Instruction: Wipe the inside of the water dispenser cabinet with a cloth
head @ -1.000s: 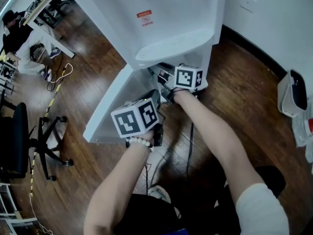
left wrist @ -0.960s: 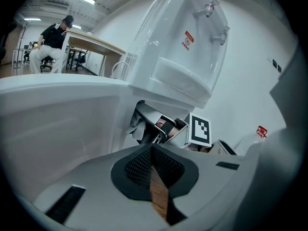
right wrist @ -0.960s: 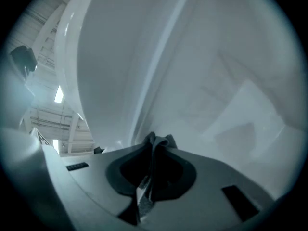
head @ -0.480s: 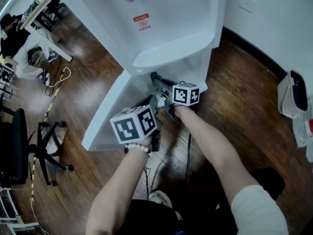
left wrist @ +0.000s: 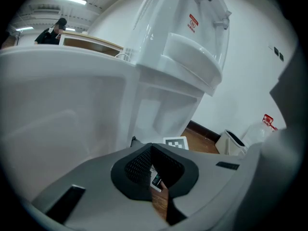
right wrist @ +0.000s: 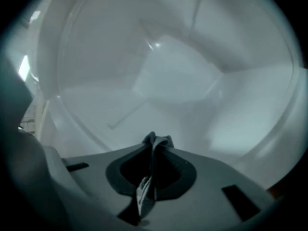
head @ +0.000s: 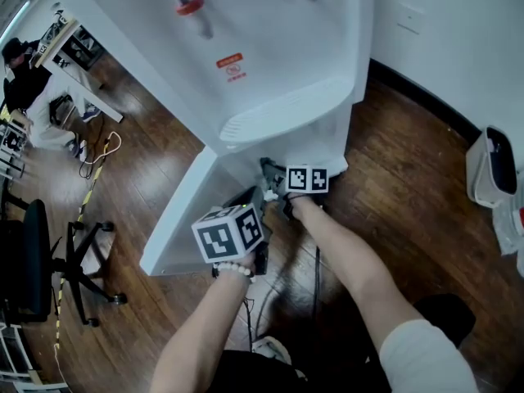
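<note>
The cloth (right wrist: 145, 194) sits pinched in the closed jaws of the right gripper (right wrist: 155, 148). A grey fold pokes out past the tips, so the fabric, not the hard jaws, would meet the wall. This gripper is pushed into the low cabinet (right wrist: 173, 76) of the water dispenser (head: 270, 47). Its own view shows only pale inner walls and corners close ahead. The cloth looks just short of the back wall, though contact cannot be made out.

The cabinet door (head: 184, 203) stands swung out to the left, leaving the opening free for the reaching arm. The left gripper (left wrist: 150, 147) hangs just beside the door's free edge, jaws together and holding nothing. It is probably kept there to stop the door swinging back. The person leans over the wooden floor (head: 393, 178) to reach this low.
</note>
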A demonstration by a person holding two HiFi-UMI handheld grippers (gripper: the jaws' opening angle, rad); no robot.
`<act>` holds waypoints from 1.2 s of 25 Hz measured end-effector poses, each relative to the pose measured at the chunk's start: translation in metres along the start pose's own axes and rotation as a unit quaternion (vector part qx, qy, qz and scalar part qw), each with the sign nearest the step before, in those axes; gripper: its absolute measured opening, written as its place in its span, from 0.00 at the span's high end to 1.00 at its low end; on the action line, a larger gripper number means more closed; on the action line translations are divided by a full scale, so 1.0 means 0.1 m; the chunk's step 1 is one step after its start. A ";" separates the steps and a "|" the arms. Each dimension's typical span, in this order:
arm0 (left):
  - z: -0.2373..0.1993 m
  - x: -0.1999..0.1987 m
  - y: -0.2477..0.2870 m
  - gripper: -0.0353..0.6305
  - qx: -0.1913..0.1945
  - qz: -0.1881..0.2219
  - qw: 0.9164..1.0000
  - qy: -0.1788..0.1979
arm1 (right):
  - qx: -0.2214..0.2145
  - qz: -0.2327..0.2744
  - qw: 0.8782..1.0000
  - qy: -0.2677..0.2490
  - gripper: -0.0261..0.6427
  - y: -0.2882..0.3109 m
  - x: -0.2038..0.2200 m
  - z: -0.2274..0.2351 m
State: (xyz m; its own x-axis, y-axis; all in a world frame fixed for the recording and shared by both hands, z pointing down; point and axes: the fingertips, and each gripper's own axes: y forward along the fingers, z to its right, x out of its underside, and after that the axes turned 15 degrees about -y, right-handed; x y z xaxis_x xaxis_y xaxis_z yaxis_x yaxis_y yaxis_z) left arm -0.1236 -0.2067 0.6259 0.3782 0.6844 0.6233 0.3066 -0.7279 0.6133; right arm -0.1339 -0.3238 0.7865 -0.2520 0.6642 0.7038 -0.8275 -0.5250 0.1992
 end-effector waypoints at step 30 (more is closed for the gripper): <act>0.12 0.14 0.08 0.95 -0.011 -0.015 0.999 0.027 | -0.221 0.161 0.960 -0.066 0.91 -0.16 -1.61 -1.17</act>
State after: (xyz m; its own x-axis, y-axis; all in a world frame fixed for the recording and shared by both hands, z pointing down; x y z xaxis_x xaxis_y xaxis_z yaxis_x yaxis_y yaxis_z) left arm -0.1053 -0.2040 0.6335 0.3216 0.7080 0.6287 0.2974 -0.7059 0.6428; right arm -0.1389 -0.3604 0.5907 -0.4883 0.4175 0.7663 -0.8571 -0.3945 -0.3312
